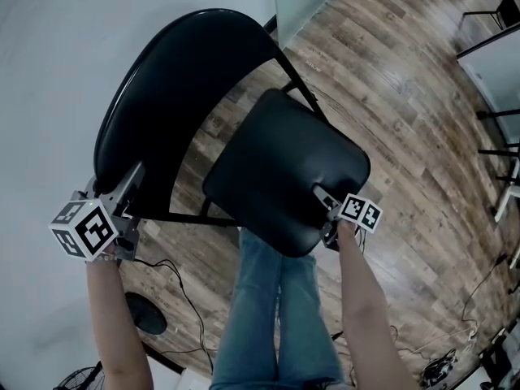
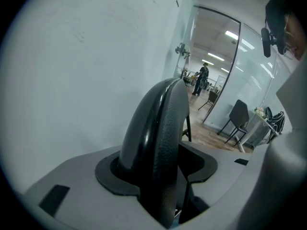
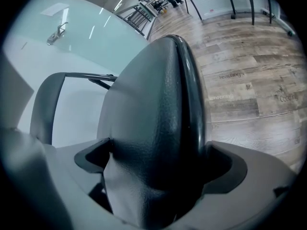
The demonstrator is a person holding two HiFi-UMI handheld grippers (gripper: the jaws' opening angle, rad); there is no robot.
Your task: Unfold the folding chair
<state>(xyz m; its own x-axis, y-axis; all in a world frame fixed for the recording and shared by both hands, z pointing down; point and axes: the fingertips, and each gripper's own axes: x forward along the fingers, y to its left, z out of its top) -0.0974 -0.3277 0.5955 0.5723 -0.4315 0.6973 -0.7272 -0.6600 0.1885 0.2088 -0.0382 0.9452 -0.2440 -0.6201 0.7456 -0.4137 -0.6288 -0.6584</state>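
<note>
A black folding chair stands partly opened on the wood floor in the head view. Its curved backrest (image 1: 171, 80) leans toward the white wall, and its padded seat (image 1: 284, 169) tilts toward me. My left gripper (image 1: 134, 177) is shut on the backrest's lower edge; in the left gripper view the backrest (image 2: 158, 128) is pinched between the pads of the left gripper (image 2: 158, 176). My right gripper (image 1: 318, 192) is at the seat's near edge. In the right gripper view the seat (image 3: 153, 104) lies between the wide jaws of the right gripper (image 3: 158, 171), with a gap on the left side.
My legs in jeans (image 1: 276, 315) stand just behind the seat. Cables (image 1: 175, 279) and a dark round base (image 1: 146, 313) lie on the floor at the lower left. Table legs (image 1: 496, 136) stand at the right. A white wall (image 1: 49, 71) is on the left.
</note>
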